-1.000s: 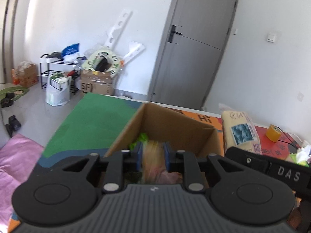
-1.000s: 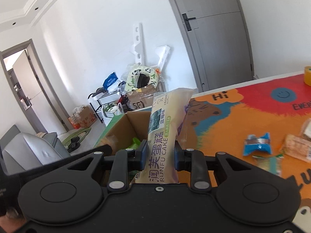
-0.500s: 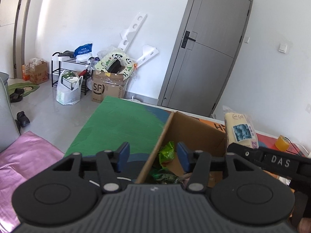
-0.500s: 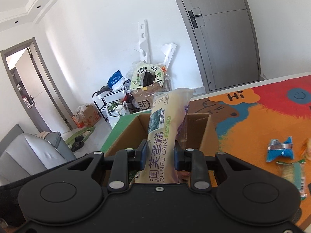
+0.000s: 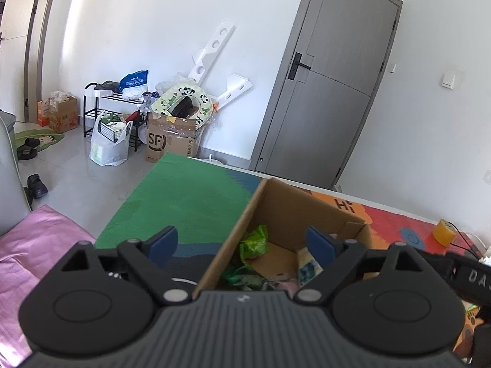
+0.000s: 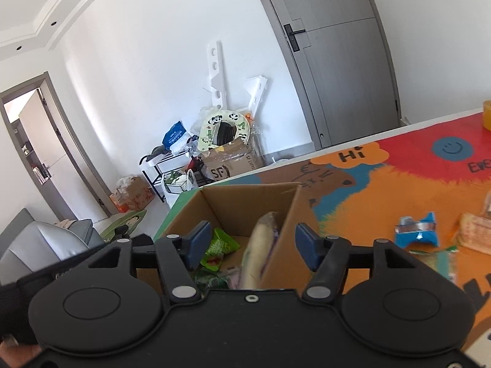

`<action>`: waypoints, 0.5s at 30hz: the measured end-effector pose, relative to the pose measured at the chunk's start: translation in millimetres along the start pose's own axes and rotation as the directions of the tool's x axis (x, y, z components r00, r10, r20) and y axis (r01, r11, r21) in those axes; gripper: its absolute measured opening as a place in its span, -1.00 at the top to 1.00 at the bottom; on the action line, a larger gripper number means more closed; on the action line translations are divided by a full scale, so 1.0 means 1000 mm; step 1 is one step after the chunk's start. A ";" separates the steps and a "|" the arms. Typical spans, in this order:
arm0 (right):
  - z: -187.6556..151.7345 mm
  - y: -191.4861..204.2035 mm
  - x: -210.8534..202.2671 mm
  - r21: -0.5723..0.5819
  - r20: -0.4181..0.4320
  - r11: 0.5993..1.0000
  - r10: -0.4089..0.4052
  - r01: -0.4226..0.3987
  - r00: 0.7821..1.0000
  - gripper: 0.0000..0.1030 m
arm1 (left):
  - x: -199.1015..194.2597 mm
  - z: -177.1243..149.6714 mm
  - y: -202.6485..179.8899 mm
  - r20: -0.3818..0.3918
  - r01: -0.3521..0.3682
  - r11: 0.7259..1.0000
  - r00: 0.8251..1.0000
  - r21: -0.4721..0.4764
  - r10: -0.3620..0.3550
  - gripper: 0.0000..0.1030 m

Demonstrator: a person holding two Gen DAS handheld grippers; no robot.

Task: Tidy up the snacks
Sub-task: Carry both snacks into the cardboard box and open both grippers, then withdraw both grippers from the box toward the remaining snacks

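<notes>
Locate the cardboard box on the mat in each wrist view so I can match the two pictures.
Left wrist view: the cardboard box sits right of centre, low in the picture, open, with snack packets inside.
Right wrist view: the cardboard box sits at centre, low in the picture, just beyond the fingers.
Shared landmark: the grey door in the white wall behind.

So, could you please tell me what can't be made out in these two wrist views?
- Cardboard box bottom, left wrist view: hidden by the gripper body.
- Cake pack, right wrist view: blurred, label unreadable.
- Snacks at the right edge, right wrist view: cut off.
- Yellow tape roll: cut off too.
</notes>
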State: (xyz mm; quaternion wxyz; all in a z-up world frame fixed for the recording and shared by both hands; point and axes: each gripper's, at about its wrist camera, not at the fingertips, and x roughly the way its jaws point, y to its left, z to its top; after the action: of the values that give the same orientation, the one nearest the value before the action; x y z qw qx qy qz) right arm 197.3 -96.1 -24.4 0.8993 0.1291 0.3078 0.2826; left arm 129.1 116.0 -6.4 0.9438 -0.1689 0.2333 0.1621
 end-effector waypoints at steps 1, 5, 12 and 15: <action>0.000 -0.003 -0.002 0.003 0.001 1.000 -0.006 0.006 1.000 -0.27 | -0.002 -0.001 -0.003 0.002 0.006 1.000 1.000 0.003 -0.006 -0.78; -0.003 -0.015 -0.014 0.019 0.006 1.000 -0.024 0.024 1.000 -0.37 | -0.007 -0.004 -0.016 0.005 0.027 1.000 1.000 0.013 -0.027 -0.86; -0.007 -0.037 -0.037 0.054 0.037 0.996 -0.067 0.065 0.997 -0.69 | -0.015 -0.009 -0.038 0.013 0.062 0.998 0.998 0.026 -0.063 -0.89; -0.007 -0.045 -0.048 0.066 0.055 0.995 -0.084 0.080 0.995 -0.93 | -0.019 -0.010 -0.047 0.013 0.086 0.996 0.996 0.036 -0.086 -0.89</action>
State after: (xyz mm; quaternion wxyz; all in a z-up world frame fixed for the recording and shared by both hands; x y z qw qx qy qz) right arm 181.0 -160.5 -25.5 0.9140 0.1531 0.2958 0.2315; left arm 127.6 65.4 5.8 0.9544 -0.1610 0.2220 0.1183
